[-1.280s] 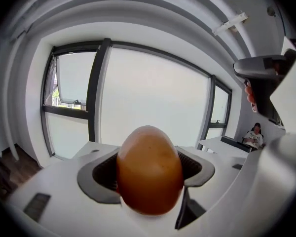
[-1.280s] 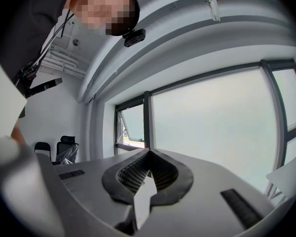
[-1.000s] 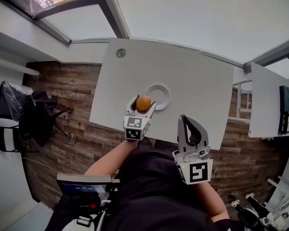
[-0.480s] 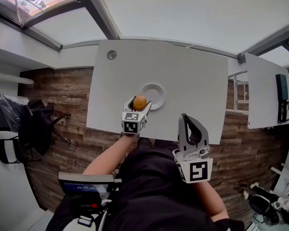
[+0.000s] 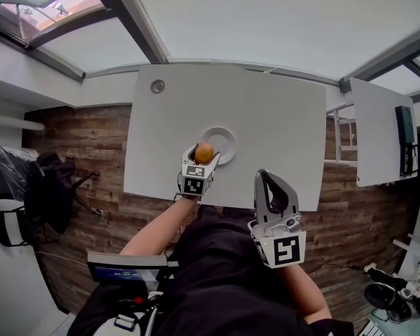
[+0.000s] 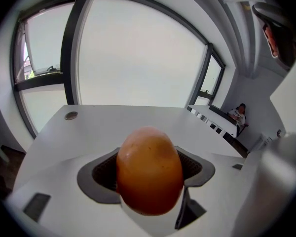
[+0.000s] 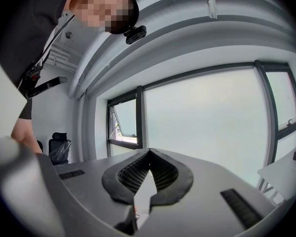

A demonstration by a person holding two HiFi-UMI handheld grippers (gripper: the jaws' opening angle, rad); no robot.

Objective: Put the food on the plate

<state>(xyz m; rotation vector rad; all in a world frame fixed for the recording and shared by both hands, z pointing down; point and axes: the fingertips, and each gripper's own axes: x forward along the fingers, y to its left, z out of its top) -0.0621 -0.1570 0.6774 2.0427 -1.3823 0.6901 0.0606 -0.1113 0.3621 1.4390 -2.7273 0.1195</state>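
The left gripper (image 5: 203,157) has crept in from the near-left over the last second, and the orange egg-shaped food (image 5: 204,152) it carries now overlaps the near-left rim of the white plate (image 5: 224,137) in the head view, where a moment ago it hung just short of that rim. So the carry is nearly over: by my reading the food is at the plate's edge, not yet over its middle, and not yet set down. In the left gripper view the jaws are clamped on the food (image 6: 149,171) from both sides. It sits squarely between the dark pads (image 6: 101,174) and bulges out above and below them, with the white table (image 6: 113,122) stretching away beyond. The plate itself doesn't show there, so how high the food hangs over it can't be judged. A little more travel to the far right should centre it before the jaws let go. The right gripper (image 5: 266,181) hasn't budged. It sits back near the person's body, off the near edge of the table, and its own view shows its jaws (image 7: 148,154) pressed together at the tips with nothing in them.
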